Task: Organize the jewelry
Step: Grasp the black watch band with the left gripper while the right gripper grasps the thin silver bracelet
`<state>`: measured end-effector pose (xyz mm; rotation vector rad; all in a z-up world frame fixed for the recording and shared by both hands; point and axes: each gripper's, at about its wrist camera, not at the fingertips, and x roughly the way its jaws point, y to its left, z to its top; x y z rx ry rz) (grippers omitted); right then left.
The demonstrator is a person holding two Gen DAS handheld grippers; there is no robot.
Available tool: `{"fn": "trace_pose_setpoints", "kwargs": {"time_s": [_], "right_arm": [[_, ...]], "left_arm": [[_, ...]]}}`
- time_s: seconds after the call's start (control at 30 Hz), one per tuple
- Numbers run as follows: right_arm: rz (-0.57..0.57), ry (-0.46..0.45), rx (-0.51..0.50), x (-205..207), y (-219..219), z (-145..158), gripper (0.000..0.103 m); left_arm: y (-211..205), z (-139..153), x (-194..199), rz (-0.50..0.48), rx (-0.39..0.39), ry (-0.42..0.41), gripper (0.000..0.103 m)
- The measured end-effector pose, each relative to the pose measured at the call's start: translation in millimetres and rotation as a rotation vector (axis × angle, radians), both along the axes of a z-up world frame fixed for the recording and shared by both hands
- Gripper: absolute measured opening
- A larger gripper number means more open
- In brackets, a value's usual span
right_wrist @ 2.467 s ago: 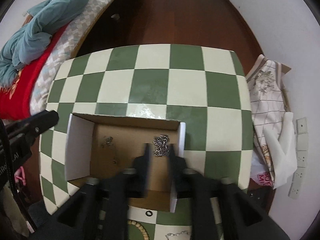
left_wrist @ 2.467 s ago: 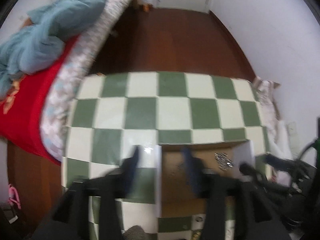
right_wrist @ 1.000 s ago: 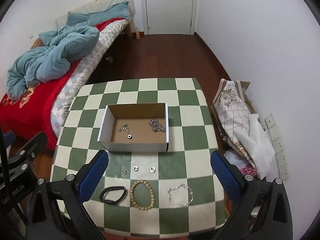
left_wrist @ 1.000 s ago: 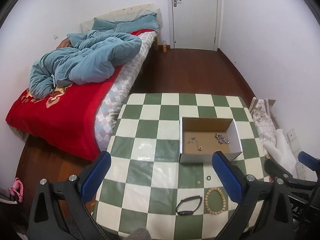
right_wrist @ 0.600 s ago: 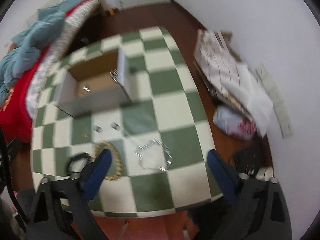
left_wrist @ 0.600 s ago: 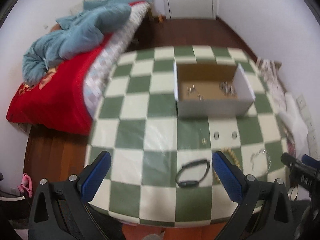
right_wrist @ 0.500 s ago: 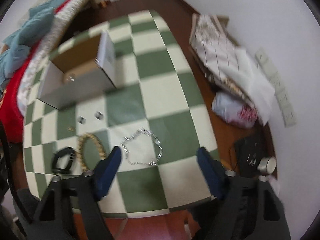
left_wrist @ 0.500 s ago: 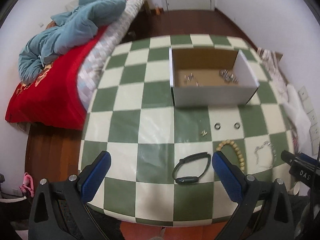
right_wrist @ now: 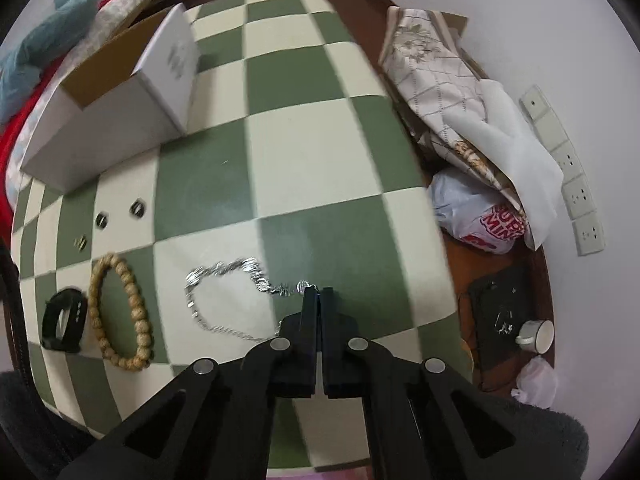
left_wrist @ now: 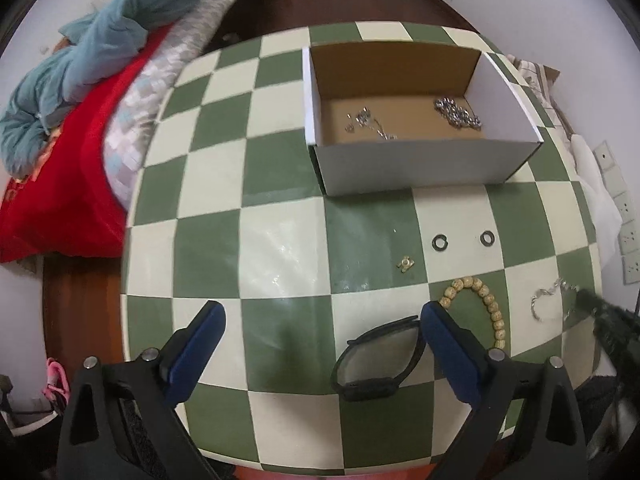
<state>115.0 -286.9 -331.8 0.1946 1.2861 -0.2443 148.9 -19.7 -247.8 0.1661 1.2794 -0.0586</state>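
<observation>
A white cardboard box (left_wrist: 420, 164) with silver pieces inside stands on the green-checked table (left_wrist: 280, 248); it also shows in the right wrist view (right_wrist: 120, 108). My left gripper (left_wrist: 320, 316) is open low over the table's near edge, its right finger beside a black band (left_wrist: 376, 364). My right gripper (right_wrist: 318, 292) is shut on the right end of a silver chain bracelet (right_wrist: 224, 280) that lies on the table. A wooden bead bracelet (right_wrist: 120, 312), two dark rings (left_wrist: 464, 240) and a small gold piece (left_wrist: 406, 264) lie between the bands and the box.
A bed with red cover and blue quilt (left_wrist: 80, 80) stands left of the table. Right of the table on the floor lie folded cloth (right_wrist: 440, 64), a plastic bag (right_wrist: 480, 216), a black pad and a cup (right_wrist: 536, 334). The right gripper's tip (left_wrist: 608, 320) shows at the table's right edge.
Both grippers came down close to the table's near edge. My right gripper went from wide open to shut on the chain's end. My left gripper stayed open and neared the black band.
</observation>
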Motion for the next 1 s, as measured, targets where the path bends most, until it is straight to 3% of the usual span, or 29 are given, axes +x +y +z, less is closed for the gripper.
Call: {"fn": "trace_pose_setpoints", "kwargs": {"time_s": [0.23, 0.27, 0.3, 0.37, 0.47, 0.53, 0.6, 0.8, 1.0], "right_arm": [[-0.070, 0.001, 0.020, -1, -37, 6, 0.001], [-0.069, 0.001, 0.024, -3, -39, 6, 0.001], [-0.067, -0.001, 0.027, -4, -38, 7, 0.001], [-0.066, -0.002, 0.031, -5, -38, 8, 0.001], [-0.055, -0.002, 0.037, -8, -32, 8, 0.001], [-0.046, -0.003, 0.042, -8, -27, 9, 0.001], [-0.037, 0.000, 0.045, -7, -23, 9, 0.001], [-0.031, -0.011, 0.153, -8, -15, 11, 0.001], [-0.043, -0.085, 0.269, -15, -12, 38, 0.001]], "left_arm": [[9, -15, -10, -0.015, 0.013, 0.052, 0.098], [6, -20, -11, -0.030, 0.017, 0.062, 0.094], [6, -23, -11, -0.031, 0.023, 0.073, 0.078], [10, -32, -10, -0.020, 0.016, 0.101, 0.056], [11, -36, -7, -0.028, -0.006, 0.120, 0.032], [8, -39, -7, -0.054, -0.006, 0.125, 0.024], [6, -39, -8, -0.070, -0.026, 0.135, 0.006], [6, -30, -16, -0.064, -0.018, 0.096, 0.000], [8, -3, -25, -0.051, -0.059, 0.040, 0.000]]}}
